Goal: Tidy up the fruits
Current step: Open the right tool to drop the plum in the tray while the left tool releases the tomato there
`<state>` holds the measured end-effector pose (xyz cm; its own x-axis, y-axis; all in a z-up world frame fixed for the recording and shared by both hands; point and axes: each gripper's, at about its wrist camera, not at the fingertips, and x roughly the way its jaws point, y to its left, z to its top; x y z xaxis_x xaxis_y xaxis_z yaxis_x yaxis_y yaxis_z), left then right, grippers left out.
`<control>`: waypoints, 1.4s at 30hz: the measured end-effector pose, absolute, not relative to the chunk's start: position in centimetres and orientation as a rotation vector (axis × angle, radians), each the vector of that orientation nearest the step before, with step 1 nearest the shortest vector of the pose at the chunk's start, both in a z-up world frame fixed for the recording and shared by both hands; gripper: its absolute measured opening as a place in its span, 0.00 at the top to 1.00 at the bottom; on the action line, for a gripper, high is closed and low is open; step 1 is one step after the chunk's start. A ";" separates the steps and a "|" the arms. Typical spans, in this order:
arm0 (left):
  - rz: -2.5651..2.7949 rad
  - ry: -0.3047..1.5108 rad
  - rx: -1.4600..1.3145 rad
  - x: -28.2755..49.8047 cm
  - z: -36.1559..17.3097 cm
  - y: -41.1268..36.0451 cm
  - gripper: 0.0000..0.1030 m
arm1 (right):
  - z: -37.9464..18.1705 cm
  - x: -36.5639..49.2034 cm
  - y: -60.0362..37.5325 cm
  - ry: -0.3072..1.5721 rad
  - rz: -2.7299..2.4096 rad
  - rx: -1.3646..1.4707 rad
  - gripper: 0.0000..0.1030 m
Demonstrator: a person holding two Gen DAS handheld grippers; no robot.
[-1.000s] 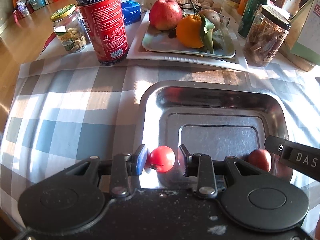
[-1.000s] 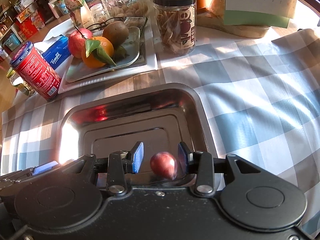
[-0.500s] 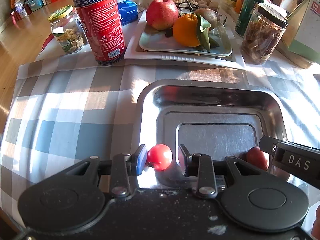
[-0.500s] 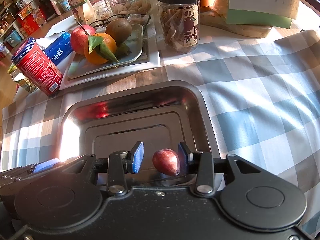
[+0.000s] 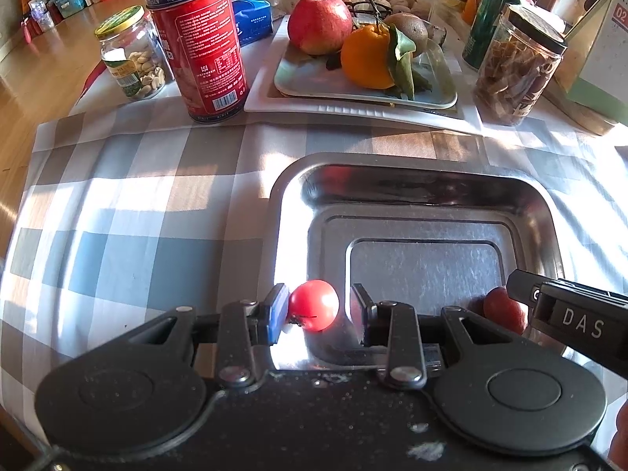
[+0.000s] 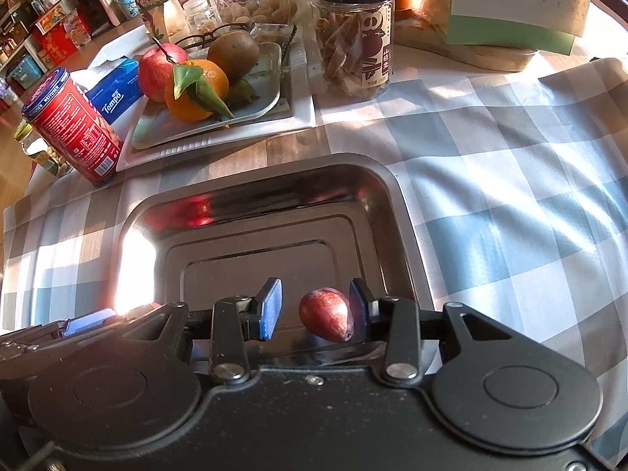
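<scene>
Left wrist: glossy round red tomato (image 5: 314, 305)

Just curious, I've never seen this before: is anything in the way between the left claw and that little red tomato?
Nothing visible. The tomato lies between the open fingers of the left gripper, at the near edge of the metal tray. It sits against the blue pad, with a gap on the other side.
</scene>
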<state>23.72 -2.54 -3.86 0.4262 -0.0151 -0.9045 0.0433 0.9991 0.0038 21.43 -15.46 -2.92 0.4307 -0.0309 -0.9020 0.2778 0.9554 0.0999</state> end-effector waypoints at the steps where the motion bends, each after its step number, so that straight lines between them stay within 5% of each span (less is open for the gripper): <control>1: -0.036 1.129 0.027 23.7 -3.8 -2.6 0.66 | -2.9 21.4 -15.4 1.111 -0.192 0.248 0.54; 15: -0.049 1.105 0.020 23.1 -2.9 -2.5 0.66 | -2.3 20.9 -14.8 1.077 -0.202 0.218 0.53; 29: -0.061 1.080 0.017 22.0 -1.9 -2.6 0.66 | -0.9 18.9 -15.2 0.905 -0.224 0.247 0.35; 42: -0.066 1.037 -0.014 19.1 -0.1 -1.8 0.65 | 0.2 16.4 -14.2 0.838 -0.189 0.252 0.33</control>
<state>19.08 -1.83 -0.14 0.5066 -0.0614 -0.8600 0.0481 0.9979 -0.0429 16.38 -14.23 0.16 0.6552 -0.0659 -0.7525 0.2634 0.9536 0.1458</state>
